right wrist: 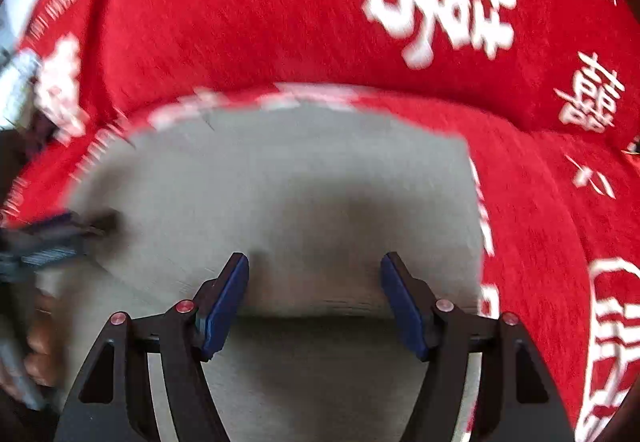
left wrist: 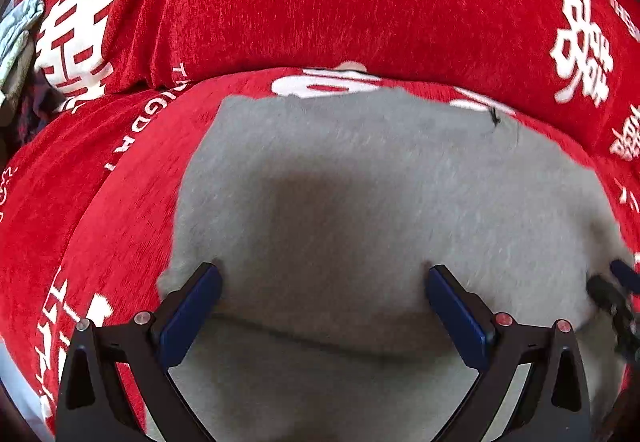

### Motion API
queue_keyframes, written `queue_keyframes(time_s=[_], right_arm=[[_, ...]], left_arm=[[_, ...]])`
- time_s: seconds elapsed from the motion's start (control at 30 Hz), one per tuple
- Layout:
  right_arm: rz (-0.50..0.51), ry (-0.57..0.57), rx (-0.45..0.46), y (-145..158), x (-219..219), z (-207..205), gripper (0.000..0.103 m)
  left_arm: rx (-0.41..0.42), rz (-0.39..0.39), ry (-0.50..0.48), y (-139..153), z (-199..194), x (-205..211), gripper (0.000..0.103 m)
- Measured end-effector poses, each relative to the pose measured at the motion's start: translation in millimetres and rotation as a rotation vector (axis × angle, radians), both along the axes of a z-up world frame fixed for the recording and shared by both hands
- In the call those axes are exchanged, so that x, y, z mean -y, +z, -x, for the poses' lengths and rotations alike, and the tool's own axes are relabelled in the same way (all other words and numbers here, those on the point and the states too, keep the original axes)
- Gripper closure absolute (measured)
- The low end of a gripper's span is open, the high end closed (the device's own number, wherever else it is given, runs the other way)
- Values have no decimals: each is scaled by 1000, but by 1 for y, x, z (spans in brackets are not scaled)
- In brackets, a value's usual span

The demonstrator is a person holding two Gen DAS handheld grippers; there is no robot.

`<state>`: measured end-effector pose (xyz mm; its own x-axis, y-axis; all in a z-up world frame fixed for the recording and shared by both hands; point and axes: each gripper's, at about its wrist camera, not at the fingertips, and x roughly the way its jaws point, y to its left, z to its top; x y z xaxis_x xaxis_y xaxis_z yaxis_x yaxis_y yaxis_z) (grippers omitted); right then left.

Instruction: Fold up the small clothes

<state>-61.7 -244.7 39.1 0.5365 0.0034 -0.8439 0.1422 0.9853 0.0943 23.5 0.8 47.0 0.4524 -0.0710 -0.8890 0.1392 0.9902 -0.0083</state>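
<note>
Bright even light, soft central shadows, fisheye-dark corners, right view motion-blurred

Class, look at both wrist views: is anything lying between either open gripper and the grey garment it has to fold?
Nothing visible. The left gripper and right gripper both stand open directly over the grey garment, which lies bare on the red cover.

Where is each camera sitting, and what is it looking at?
Left wrist view: sits on the left gripper, looking down along its open blue-padded fingers at the grey garment on the red cover; the right gripper pokes in at the right edge.
Right wrist view: sits on the right gripper, fingers apart, looking down at the same garment; the left gripper and a blurred hand show at the left edge.
Shared: grey garment, red cover with white lettering, and each other's gripper.
</note>
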Motion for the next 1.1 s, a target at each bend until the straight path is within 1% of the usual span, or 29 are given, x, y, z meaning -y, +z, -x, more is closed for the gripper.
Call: queue_keyframes(time_s=[0.03, 0.1, 0.13, 0.17, 0.23, 0.27, 0.3, 0.37, 0.43, 0.47, 0.5, 0.53, 0.63, 0.7, 0.73, 0.77, 0.8, 0.83, 0.87, 0.9, 0.97, 1.0, 1.1], right_arm=[[10, -11, 10, 3, 3, 6, 32], [86, -37, 0, 12, 0, 15, 31], [114, -41, 15, 17, -6, 20, 31], [114, -23, 37, 23, -13, 26, 31], [70, 44, 59, 30, -31, 28, 29], [44, 80, 60, 30, -40, 29, 28], [26, 110, 49, 27, -49, 28, 28], [51, 140, 7, 15, -64, 31, 28], [57, 169, -35, 4, -74, 41, 28], [72, 181, -26, 1, -79, 53, 27], [95, 190, 4, 3, -82, 68, 25], [102, 202, 0, 3, -86, 78, 22], [101, 219, -5, 3, -92, 113, 21], [122, 246, -17, 3, -98, 135, 21], [131, 263, -30, 2, -100, 146, 21], [134, 269, -35, 1, -101, 154, 20], [131, 277, -48, 1, -101, 164, 18], [148, 294, -90, -3, -102, 172, 14], [204, 323, -111, -7, -106, 182, 12], [240, 342, -125, -8, -109, 186, 12], [283, 358, -146, -5, -116, 192, 11], [282, 361, -128, 0, -119, 192, 11], [244, 385, -8, 23, -136, 187, 11]], left_arm=[[8, -3, -13, 2, 5, -2, 0], [13, -27, -18, 4, 17, -3, 0], [20, -31, -20, 6, 22, -2, 0], [24, -24, -27, 8, 27, 2, 0], [23, -10, -52, 9, 34, 14, 0], [25, -15, -74, 9, 40, 23, 0], [30, -34, -98, 7, 46, 32, 0], [25, -71, -125, 1, 59, 42, 0], [34, -59, -117, 1, 71, 38, 0], [18, -43, -123, 2, 79, 33, 0], [10, -31, -128, 2, 85, 30, 0], [3, -22, -140, 4, 96, 26, 0], [4, -25, -198, 6, 133, 21, 0], [3, -17, -223, 8, 160, 16, 0], [-12, -16, -241, 7, 170, 14, 0], [-30, -28, -266, 5, 182, 13, 0], [-18, -44, -289, 5, 195, 12, 0], [-17, -56, -315, 5, 203, 11, 0], [-24, -78, -353, 2, 214, 11, 0], [-18, -100, -383, 1, 222, 11, 0], [-9, -122, -422, 2, 231, 11, 0], [-3, -118, -431, 5, 231, 13, 0], [40, -61, -412, 14, 227, 16, 0]])
